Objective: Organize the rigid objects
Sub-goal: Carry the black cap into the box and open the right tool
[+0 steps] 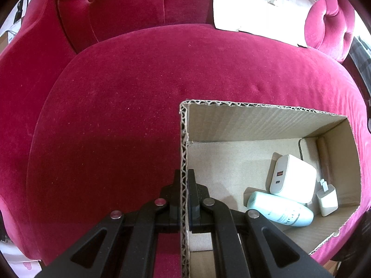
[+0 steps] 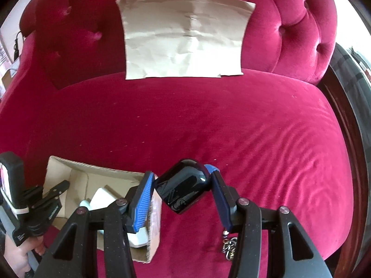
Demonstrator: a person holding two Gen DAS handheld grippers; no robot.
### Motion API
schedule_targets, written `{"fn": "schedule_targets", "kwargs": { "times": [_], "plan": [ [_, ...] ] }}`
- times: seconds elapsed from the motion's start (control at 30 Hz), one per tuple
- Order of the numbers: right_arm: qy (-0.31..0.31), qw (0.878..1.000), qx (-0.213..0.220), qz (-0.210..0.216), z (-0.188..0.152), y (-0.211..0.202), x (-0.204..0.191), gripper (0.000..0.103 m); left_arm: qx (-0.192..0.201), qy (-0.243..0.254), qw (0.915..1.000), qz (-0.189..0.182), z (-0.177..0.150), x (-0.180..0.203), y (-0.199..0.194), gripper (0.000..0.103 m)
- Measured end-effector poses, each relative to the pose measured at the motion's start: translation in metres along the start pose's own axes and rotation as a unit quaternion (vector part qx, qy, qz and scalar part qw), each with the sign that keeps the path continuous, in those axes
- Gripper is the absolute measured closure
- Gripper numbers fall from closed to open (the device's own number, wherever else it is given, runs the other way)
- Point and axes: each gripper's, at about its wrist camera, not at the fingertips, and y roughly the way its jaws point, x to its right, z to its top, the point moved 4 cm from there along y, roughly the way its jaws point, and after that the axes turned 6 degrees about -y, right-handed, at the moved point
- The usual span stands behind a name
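Crimson velvet everywhere: armchair seat (image 2: pixel 208 120) carrying an open cardboard box (image 1: pixel 266 118), a kraft paper sheet (image 2: pixel 183 39) propped against the backrest. Left claw (image 1: pixel 184 180) clenched on the box's near wall, one finger outside, one inside, pointing steeply down, bracing the box. Right claw (image 2: pixel 183 180) grasping a glossy black case (image 2: pixel 183 187), tilted between the blue pads (image 2: pixel 141 206), raised above the velvet just beside the box's corner. Already inside: large white charger (image 1: pixel 293 178), small white plug (image 1: pixel 327 199), pale blue tube (image 1: pixel 280 208). Step in hand, apparently: carrying the case toward the box. Next move likely calls for swinging left over the rim, lowering into the free floor, then releasing. Small metal keyring (image 2: pixel 228 247) lying on the seat below the right claw, probably next in line.
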Motion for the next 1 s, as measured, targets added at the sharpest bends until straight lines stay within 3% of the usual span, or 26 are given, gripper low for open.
{"fn": "schedule_targets", "kwargs": {
  "times": [0.4,1.0],
  "plan": [
    [-0.034,0.999,-0.004,0.025,-0.007,-0.003,-0.046,0.05,0.001,0.003,1.0,0.001,-0.002,0.0,0.0,0.1],
    [-0.062,0.997,-0.027,0.038,-0.027,0.023,-0.084,0.05,0.001,0.0,1.0,-0.001,-0.002,-0.002,0.002,0.1]
  ]
}}
